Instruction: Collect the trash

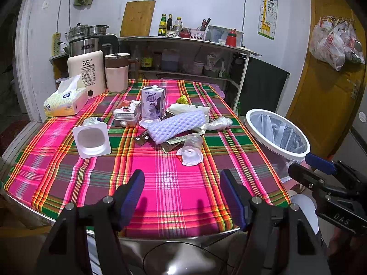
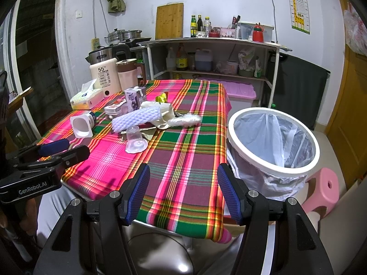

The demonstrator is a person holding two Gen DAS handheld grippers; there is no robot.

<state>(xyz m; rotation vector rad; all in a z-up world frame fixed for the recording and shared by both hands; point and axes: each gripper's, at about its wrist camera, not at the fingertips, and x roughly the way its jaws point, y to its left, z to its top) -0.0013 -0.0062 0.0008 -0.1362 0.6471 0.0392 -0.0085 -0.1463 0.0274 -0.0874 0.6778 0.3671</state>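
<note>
We held black grippers, the left gripper [image 1: 182,197] and right gripper [image 2: 183,192], with blue textured pads, silver screws, and white "GenRobot.AI" lettering.

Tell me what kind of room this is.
Probably a small home kitchen and eating area: a cutting board leans against the wall, sauce bottles stand on a shelf, and steel pots sit beyond the plaid-covered table.

The foam sleeve [image 1: 176,123] covers most of the paper wrappers [image 1: 172,141] under it, so their print cannot be read. The milk carton [image 1: 153,102] hides part of the flattened box [image 1: 126,114] beside it. The bin [image 2: 273,142] hides the pink stool [image 2: 321,192] partly; the bin's bottom is out of sight.
</note>
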